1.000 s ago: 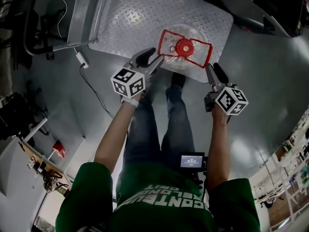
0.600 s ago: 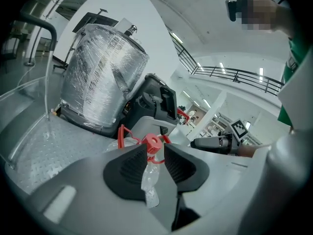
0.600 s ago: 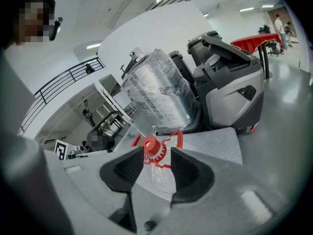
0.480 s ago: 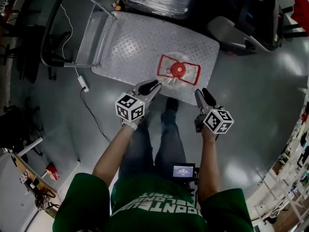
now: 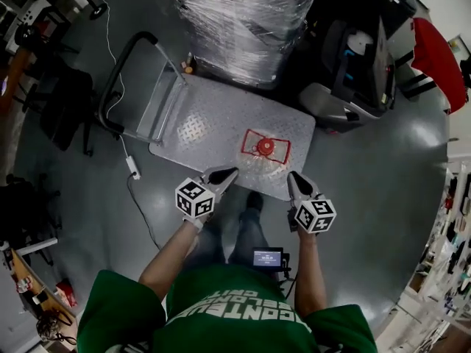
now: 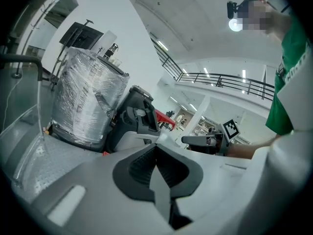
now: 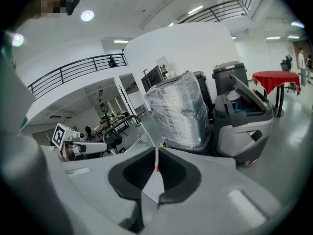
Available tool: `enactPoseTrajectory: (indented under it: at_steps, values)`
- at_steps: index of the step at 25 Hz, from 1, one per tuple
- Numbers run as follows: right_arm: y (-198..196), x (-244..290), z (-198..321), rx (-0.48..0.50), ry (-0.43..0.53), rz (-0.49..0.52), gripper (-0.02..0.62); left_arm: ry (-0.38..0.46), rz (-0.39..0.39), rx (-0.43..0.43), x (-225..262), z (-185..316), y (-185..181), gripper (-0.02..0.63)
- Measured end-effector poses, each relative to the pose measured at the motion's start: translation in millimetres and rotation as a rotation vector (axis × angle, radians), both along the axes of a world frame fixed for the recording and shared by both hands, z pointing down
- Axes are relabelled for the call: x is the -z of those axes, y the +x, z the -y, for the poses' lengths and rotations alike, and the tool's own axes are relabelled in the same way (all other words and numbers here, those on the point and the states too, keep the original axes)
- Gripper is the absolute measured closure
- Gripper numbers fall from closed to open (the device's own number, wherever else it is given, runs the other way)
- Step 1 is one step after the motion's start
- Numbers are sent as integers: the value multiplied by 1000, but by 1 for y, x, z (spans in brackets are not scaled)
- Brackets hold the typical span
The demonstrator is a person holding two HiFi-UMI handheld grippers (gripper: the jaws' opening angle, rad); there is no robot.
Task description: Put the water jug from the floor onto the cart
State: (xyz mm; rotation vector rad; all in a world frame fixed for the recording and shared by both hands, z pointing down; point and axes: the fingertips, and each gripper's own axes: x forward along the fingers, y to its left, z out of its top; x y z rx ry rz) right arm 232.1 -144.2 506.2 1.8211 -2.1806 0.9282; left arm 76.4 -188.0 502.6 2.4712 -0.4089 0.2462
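1. The left gripper (image 5: 229, 172) is held over the floor (image 5: 147, 212) just short of the cart's near edge. Its jaws are pressed together with nothing in them.
2. The right gripper (image 5: 293, 177) is level with it. Its jaws have just been closing and now meet, with nothing between them.
3. Just beyond both, touching neither, the water jug (image 5: 265, 148) stands upright on the cart (image 5: 199, 127) near its front edge, red cap up.
4. Behind the cart stands a plastic-wrapped load (image 5: 243, 20).
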Motion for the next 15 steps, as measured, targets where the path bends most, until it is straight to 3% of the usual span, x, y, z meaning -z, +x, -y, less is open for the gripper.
enactPoseTrajectory:
  at_steps: [4, 10, 15]
  values:
    - [-33, 38, -4, 46, 44, -48, 601, -21, -42, -2, 32, -18, -22, 597]
    - [-59, 96, -9, 126, 123, -149, 601, 27, -89, 3, 81, -25, -33, 597]
    - [-77, 136, -15, 143, 206, -132, 603, 74, -121, 29, 113, -27, -49, 598]
